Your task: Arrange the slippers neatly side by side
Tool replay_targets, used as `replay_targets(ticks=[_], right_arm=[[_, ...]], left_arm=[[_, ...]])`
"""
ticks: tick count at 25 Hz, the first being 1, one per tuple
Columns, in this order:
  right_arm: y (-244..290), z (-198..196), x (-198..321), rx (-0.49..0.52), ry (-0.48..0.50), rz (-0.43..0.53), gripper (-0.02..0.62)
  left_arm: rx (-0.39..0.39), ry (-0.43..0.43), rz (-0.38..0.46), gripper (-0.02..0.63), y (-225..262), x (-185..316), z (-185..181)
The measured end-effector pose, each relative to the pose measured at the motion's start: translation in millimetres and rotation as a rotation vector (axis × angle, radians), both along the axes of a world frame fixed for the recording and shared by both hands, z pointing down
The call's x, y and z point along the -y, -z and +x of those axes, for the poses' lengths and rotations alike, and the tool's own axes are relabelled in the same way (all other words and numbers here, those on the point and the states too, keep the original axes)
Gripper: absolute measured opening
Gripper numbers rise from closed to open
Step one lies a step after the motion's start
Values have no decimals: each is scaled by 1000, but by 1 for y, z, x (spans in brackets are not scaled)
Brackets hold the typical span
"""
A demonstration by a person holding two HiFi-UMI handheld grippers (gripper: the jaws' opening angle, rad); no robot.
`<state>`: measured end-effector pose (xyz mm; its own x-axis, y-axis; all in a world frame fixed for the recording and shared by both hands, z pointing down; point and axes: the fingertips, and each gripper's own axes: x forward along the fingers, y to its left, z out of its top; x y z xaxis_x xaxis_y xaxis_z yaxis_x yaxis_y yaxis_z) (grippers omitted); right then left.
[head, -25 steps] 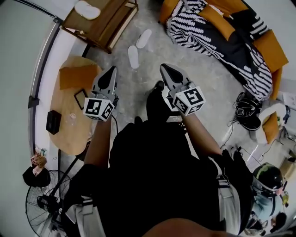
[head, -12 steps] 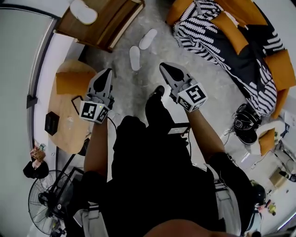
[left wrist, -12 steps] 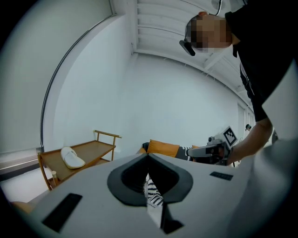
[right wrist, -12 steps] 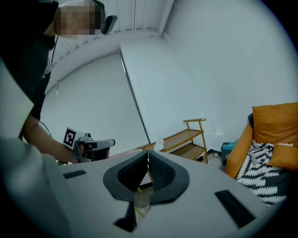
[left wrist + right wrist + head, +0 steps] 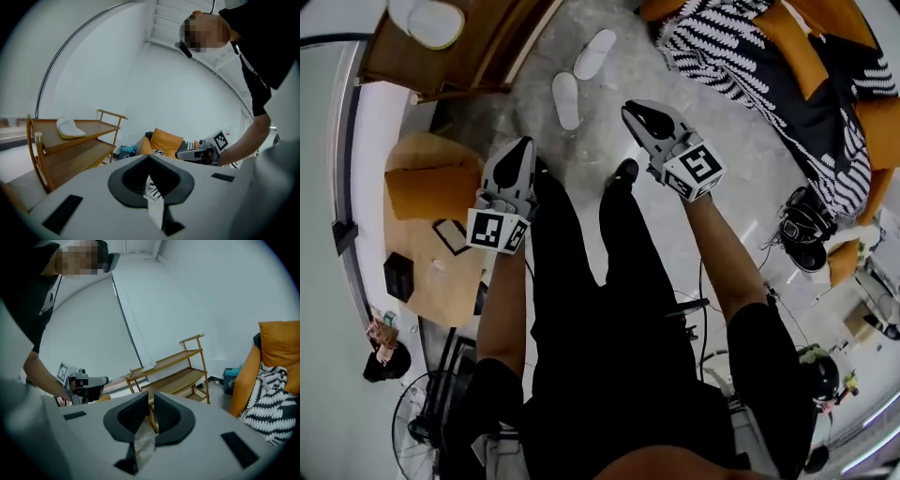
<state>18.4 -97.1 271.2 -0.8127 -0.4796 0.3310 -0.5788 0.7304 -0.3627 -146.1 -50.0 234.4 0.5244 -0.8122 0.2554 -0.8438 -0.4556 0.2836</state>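
Note:
Two white slippers lie on the grey floor in the head view, one [image 5: 567, 98] pointing roughly straight away from me, the other [image 5: 595, 53] beyond it and angled to the right, with a gap between them. A third white slipper [image 5: 431, 19] [image 5: 69, 127] rests on the top of the wooden shelf. My left gripper [image 5: 521, 150] [image 5: 149, 159] hovers near the closer slipper, shut and holding nothing. My right gripper [image 5: 635, 112] [image 5: 151, 397] is held to the right of both floor slippers, also shut and holding nothing. Both gripper views look level across the room and do not show the floor slippers.
The wooden shelf [image 5: 478, 56] [image 5: 173, 371] stands left of the slippers. An orange sofa with a zebra-patterned blanket [image 5: 750, 56] [image 5: 272, 399] fills the right. A round wooden table [image 5: 422, 234] is at my left, a fan [image 5: 422, 431] behind it, and black shoes [image 5: 811, 230] at the right.
The person has stepped forward, so the slippers and shelf have drawn nearer and shifted up the head view. Both grippers stay shut and have moved forward with the body.

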Motion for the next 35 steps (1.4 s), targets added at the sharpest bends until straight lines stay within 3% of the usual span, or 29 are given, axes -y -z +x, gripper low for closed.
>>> replay_targets(ticks=[6,9,13,20,35], right_arm=[[-106,-20,25,-78,-13,-70,35],[-171,-30,34,-133,29,-113,44],[-248,-32,46,-199,83,-166,107],[-353,-20,78,-300,141,-190,107],[-510,-28,144,-433,232,-178,114]], left_arm=[[-41,-53,-62,15,-82,20,-6],[-45,-42,-69,15,-117,31,-9],[-55,-36,-104,15,-166,39,1],[-45,-40,-147,15,-239,41,13],[-11,-12,-175,16,-383,42,12]])
